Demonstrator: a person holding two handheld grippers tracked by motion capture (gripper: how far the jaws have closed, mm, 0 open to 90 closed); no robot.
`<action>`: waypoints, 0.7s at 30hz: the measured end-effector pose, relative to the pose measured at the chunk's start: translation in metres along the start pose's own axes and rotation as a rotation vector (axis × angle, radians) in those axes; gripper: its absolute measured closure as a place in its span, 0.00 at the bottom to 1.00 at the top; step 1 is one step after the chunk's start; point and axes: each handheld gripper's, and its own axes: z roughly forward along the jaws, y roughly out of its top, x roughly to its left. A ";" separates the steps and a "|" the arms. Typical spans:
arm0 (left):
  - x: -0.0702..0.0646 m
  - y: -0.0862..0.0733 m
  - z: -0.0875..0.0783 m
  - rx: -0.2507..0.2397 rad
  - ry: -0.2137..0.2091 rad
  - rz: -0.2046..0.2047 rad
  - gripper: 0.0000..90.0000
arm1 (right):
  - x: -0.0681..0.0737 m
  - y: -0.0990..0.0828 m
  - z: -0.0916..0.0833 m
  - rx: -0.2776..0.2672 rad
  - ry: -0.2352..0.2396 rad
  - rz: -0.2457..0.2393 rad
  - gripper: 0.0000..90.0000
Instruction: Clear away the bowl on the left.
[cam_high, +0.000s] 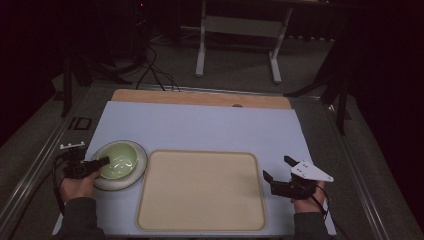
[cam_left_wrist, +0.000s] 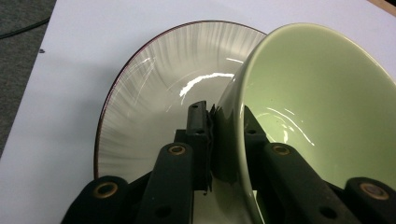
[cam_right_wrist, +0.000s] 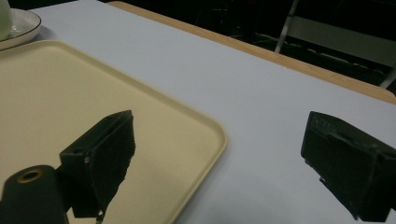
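Darkness swallows the room beyond the table; at near left, the left gripper (cam_high: 102, 162) has its jaws clenched on the rim of the pale green glazed bowl (cam_high: 119, 159), one jaw inside, one outside; the bowl sits on the white ceramic plate with dark rim (cam_high: 138, 167), hiding its middle; the beige rectangular plastic tray (cam_high: 200, 190) lies centre; the right gripper (cam_high: 278, 168) hovers near right, jaws spread wide, grasping nothing.

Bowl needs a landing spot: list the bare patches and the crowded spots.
The beige tray is bare. So is the blue mat between the tray and the wooden strip. It is crowded at the left: the left gripper clamps the green bowl over the plate.
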 end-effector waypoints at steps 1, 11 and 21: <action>0.000 0.000 0.000 0.000 0.000 0.000 0.90 | 0.000 0.000 0.000 0.000 0.000 0.000 0.11; -0.001 -0.002 -0.002 -0.005 -0.048 -0.005 0.89 | -0.002 0.000 -0.001 -0.008 -0.001 0.009 0.11; -0.002 -0.002 -0.008 -0.052 -0.090 -0.018 0.89 | -0.003 0.000 -0.002 -0.014 -0.004 0.013 0.11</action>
